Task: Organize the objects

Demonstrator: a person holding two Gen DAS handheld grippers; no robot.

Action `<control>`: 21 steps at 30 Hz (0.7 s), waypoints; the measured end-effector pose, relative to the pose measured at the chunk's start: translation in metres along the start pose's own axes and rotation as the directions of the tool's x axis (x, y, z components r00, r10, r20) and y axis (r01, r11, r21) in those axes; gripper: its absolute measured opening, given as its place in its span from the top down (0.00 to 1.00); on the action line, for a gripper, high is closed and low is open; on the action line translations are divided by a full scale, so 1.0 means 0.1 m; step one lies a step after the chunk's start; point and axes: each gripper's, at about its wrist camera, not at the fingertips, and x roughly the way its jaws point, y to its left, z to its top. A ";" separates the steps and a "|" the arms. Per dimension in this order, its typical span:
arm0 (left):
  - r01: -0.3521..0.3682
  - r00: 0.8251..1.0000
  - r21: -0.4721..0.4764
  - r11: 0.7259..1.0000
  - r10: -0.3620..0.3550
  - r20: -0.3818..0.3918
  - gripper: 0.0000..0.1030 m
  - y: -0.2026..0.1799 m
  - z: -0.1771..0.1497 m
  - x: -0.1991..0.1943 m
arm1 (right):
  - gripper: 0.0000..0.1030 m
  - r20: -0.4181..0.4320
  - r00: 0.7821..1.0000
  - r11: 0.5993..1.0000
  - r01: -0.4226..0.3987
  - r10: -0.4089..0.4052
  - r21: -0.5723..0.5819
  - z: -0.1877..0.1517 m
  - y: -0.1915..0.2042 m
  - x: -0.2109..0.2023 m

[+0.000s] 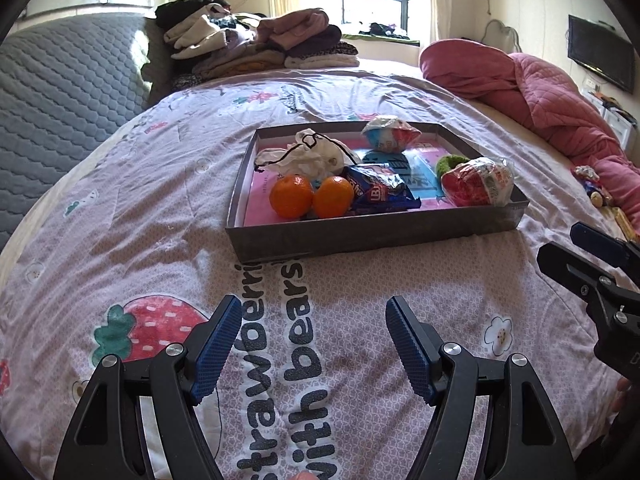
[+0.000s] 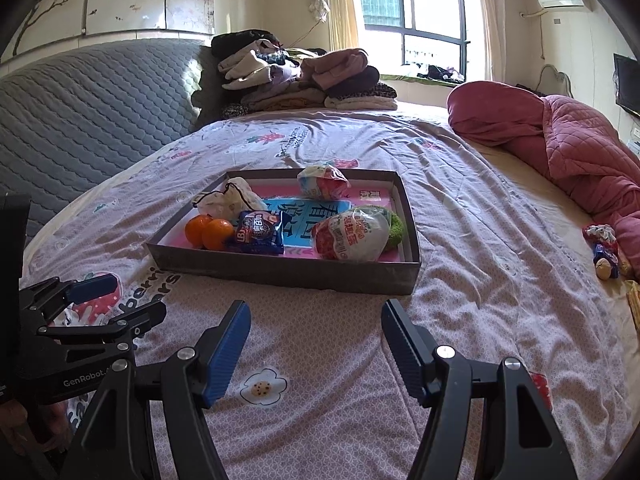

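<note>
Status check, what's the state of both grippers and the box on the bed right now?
Left gripper open, empty. Right gripper open, empty. Box on the bedspread ahead holds oranges and snack packets. Loose snacks by the pink quilt; path clear.

Black tongs [image 1: 312, 344], blue ribbed pads [image 1: 216, 352], silver screws.

A bed [image 1: 168, 216] under a lilac strawberry-print cover carries a shallow grey box [image 1: 360, 234] near its middle. Folded clothes [image 1: 256, 42] are stacked at the far end — a bunched pink quilt [image 1: 532, 92] and small snacks [image 2: 604, 250] lie along one side.
</note>
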 end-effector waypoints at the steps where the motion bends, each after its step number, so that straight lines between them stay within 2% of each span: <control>1: 0.001 1.000 0.000 1.000 -0.001 -0.001 0.27 0.00 0.00 0.00 | 0.35 0.004 1.000 1.000 -0.002 0.002 0.000 0.00 0.00 0.01; 21: 0.002 1.000 0.014 1.000 -0.003 0.012 0.27 -0.10 -0.01 0.14 | 0.35 -0.030 1.000 1.000 -0.007 0.007 0.012 -0.10 -0.02 0.23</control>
